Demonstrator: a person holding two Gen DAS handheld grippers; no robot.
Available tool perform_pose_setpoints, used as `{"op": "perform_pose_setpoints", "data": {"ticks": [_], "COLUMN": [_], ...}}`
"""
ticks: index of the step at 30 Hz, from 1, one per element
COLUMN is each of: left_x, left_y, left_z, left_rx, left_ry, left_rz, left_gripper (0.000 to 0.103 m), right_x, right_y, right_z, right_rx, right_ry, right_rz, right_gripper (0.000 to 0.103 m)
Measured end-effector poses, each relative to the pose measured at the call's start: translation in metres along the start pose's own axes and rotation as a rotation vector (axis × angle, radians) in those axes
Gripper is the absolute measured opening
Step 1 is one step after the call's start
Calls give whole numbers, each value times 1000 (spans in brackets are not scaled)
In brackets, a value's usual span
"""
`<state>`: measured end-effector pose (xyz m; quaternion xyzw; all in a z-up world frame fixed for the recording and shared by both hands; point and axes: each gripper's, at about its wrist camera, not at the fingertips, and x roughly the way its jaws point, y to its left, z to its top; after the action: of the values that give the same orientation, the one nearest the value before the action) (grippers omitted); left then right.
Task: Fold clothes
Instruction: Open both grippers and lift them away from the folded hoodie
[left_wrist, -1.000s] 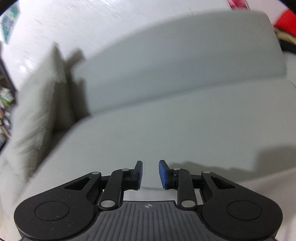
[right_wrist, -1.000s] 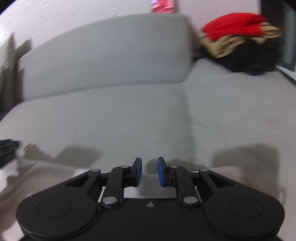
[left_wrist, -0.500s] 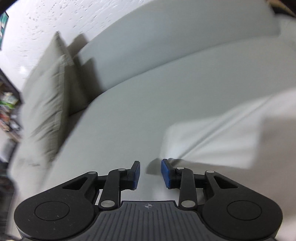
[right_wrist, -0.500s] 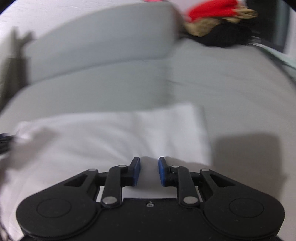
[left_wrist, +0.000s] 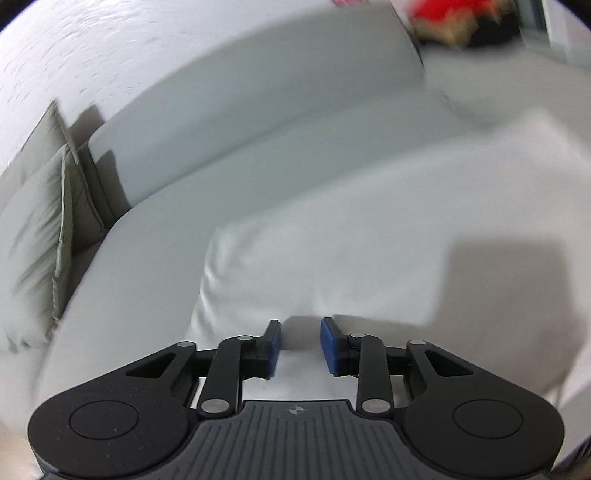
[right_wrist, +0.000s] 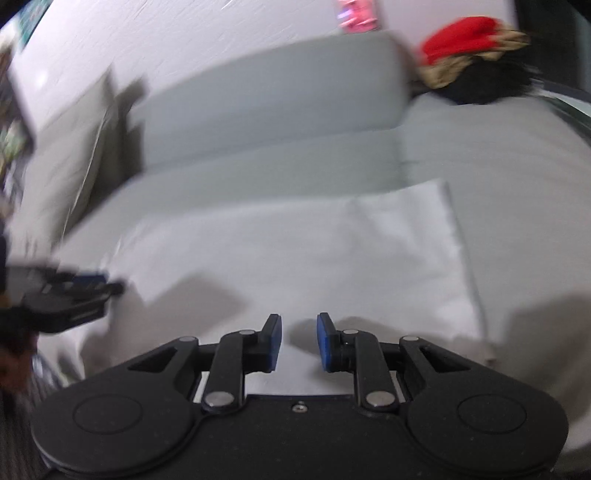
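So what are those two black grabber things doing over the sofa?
A person is folding clothes with them, one in each hand. A white cloth lies spread flat on the grey sofa. The left gripper and the right gripper both hover over its near edge, fingers a little apart with nothing pinched between them. More clothes, red, tan and black, sit in a pile at the far end of the sofa.
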<state>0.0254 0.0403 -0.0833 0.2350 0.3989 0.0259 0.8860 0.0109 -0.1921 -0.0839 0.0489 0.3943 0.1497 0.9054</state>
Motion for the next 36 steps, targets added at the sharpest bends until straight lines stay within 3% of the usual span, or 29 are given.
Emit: {"op": "perform_pose_setpoints", "data": {"ticks": [2, 4, 6, 8, 12, 14, 18, 22, 24, 26, 28, 30, 31, 33, 36], "left_x": [-9, -25, -41, -56, -73, -73, -54, -42, -48, -59, -73, -85, -88, -92, -91], "left_y": [-4, 4, 14, 24, 22, 13, -15, -33, -32, -27, -22, -21, -20, -17, -10], "left_z": [-9, -19, -29, -35, -28, -20, -3, -1, -5, -13, -20, -24, -24, -24, -18], "left_rx": [39, 8, -33, -87, -115, -100, -75, -33, -27, -49, -59, -56, -65, -89, -152], "left_ry": [37, 25, 5, -36, -216, -253, -204, -102, -84, -105, -178, -262, -288, -330, -318], "left_rz": [14, -10, -40, -84, -109, -133, -177, -192, -224, -248, -250, -216, -199, -169, -176], "left_gripper": [14, 14, 14, 23, 27, 29, 30, 28, 20, 22, 33, 35, 41, 42, 43], "right_x": [-1, -13, -22, -33, -53, -55, -33, -20, -26, -34, -44, -54, -59, -70, -74], "right_y": [6, 6, -5, -20, -25, -25, -30, -18, -22, -28, -35, -49, -56, -70, -97], "right_z": [-5, -9, -20, -29, -27, -25, -14, -12, -17, -23, -30, -38, -40, -44, -57], "right_rx": [-55, -65, 13, 116, 164, 182, 249, 207, 221, 248, 289, 391, 437, 523, 733], "right_ry": [33, 84, 133, 137, -1, -38, -64, -52, -16, 16, 45, 16, -10, -73, -115], "right_rz": [-36, -80, -78, -54, -34, -20, 32, -33, -55, -40, 13, 109, 138, 162, 197], "right_gripper": [21, 21, 21, 21, 28, 27, 14, 14, 13, 14, 19, 35, 39, 56, 64]}}
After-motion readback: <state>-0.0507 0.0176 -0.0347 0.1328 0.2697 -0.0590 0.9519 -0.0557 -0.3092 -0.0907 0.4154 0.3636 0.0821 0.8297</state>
